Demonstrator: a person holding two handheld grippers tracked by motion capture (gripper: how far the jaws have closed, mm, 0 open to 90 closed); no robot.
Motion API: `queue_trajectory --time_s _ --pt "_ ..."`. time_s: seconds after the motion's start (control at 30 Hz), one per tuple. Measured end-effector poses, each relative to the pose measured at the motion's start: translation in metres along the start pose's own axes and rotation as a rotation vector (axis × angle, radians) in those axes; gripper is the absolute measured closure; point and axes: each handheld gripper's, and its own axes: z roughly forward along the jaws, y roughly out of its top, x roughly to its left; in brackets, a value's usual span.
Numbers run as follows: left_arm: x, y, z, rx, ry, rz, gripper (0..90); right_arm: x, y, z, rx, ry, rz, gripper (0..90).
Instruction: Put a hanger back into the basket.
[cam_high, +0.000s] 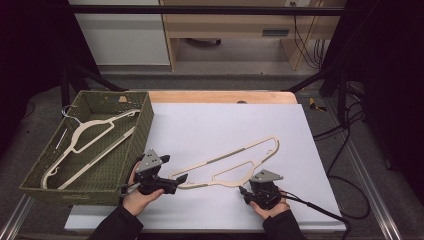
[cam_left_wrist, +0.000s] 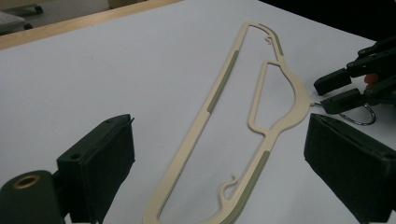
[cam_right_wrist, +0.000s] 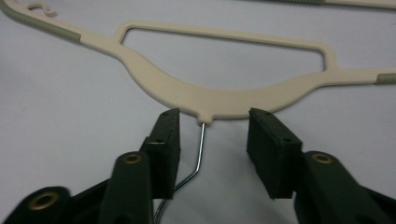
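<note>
The cream plastic hanger (cam_right_wrist: 205, 95) looks smooth and matt, with ribbed grey grip strips and a shiny thin metal hook (cam_right_wrist: 200, 149). Beneath it lies a matt white paper sheet (cam_high: 210, 125); left of it sits a rough woven green basket (cam_high: 142, 125)

Hanger's wire hook (cam_right_wrist: 198, 154) end hidden behind tongs.

Wooden desk (cam_high: 227, 22) beyond, grey floor (cam_high: 210, 80), dim surroundings

A white sheet (cam_high: 215, 130) covers most of a wooden table (cam_high: 220, 96). At its left edge sits a green woven basket (cam_high: 142, 125) with a cream hanger (cam_high: 85, 142) lying in it. Beyond stands a wooden desk (cam_high: 240, 30), cables (cam_high: 307, 45) hanging beside it.
</note>
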Motion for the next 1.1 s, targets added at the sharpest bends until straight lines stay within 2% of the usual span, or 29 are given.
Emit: queue_trajectory --time_s 0.1,0.23,0.33,0.43,0.5,0.67,0.7,0.87,0.9,1.1 --pt "0.0 0.0 0.0 0.001 0.001 0.0 8.4 0.001 0.0 -0.001 0.011 -0.009 0.01 67.6" --pt "0.0 -0.001 0.001 0.003 0.0 -0.002 8.6 0.003 0.0 -0.002 0.026 -0.016 -0.004 77.6" --pt "-0.001 -0.001 0.002 0.009 -0.001 -0.001 8.8 0.008 0.002 -0.002 0.045 -0.026 0.01 81.8" --pt "-0.002 -0.002 0.004 0.013 -0.004 0.002 8.9 0.008 0.003 -0.001 0.048 -0.034 0.001 85.1" --pt "-0.004 -0.002 0.005 0.016 -0.008 0.005 9.1 0.009 0.003 -0.002 0.056 -0.019 0.036 88.7" --pt "-0.01 -0.001 0.011 0.03 -0.022 0.023 9.3 0.007 0.006 -0.002 0.065 -0.005 0.095 89.0" --pt "-0.012 0.0 0.013 0.034 -0.024 0.029 9.3 0.005 0.006 -0.001 0.06 -0.005 0.082 89.1" --pt "-0.02 0.003 0.021 0.046 -0.041 0.045 9.6 0.003 0.01 -0.007 0.029 0.012 0.105 89.1" --pt "-0.022 0.004 0.023 0.048 -0.046 0.05 9.6 0.001 0.011 -0.008 0.027 0.009 0.097 89.1" --pt "-0.035 0.016 0.04 0.072 -0.068 0.101 11.2 -0.001 0.014 -0.012 0.023 0.027 0.107 89.2"
